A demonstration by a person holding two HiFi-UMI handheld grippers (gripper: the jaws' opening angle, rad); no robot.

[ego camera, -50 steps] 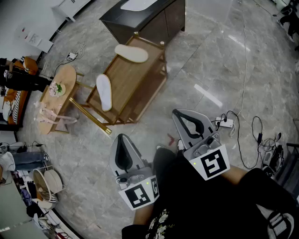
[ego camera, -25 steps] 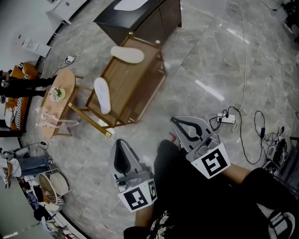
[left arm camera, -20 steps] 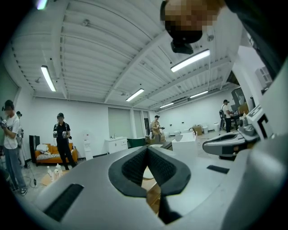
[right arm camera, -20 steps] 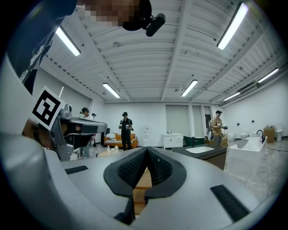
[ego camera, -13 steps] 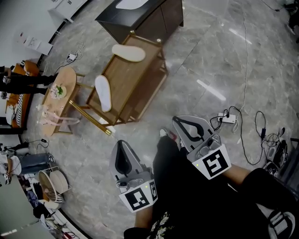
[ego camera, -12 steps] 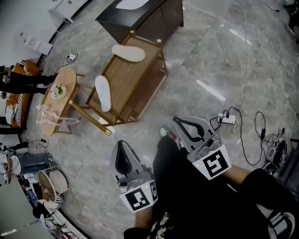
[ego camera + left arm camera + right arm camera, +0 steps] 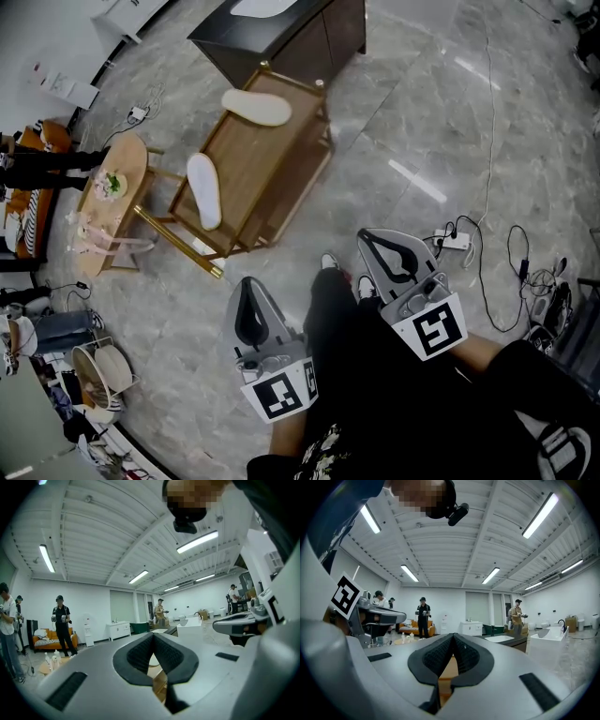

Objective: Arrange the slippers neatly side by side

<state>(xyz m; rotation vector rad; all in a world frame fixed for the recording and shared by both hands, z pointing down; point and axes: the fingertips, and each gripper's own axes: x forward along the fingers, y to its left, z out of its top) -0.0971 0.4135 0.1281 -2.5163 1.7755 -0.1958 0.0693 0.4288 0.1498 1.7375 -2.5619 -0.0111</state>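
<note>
Standing well back from the wooden table [image 7: 269,159], you have the near slipper [image 7: 204,190] by its left edge and the far slipper [image 7: 256,107] at its far end, angled apart. Your left gripper [image 7: 247,284] and right gripper [image 7: 370,237] are closed and empty; step closer and open them before reaching.

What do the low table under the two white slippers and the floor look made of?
Low rectangular table: brown wood-grain top, matte; its shiny gold rails look like metal. Floor: grey veined stone or tile, polished, since lights reflect in it.
</note>
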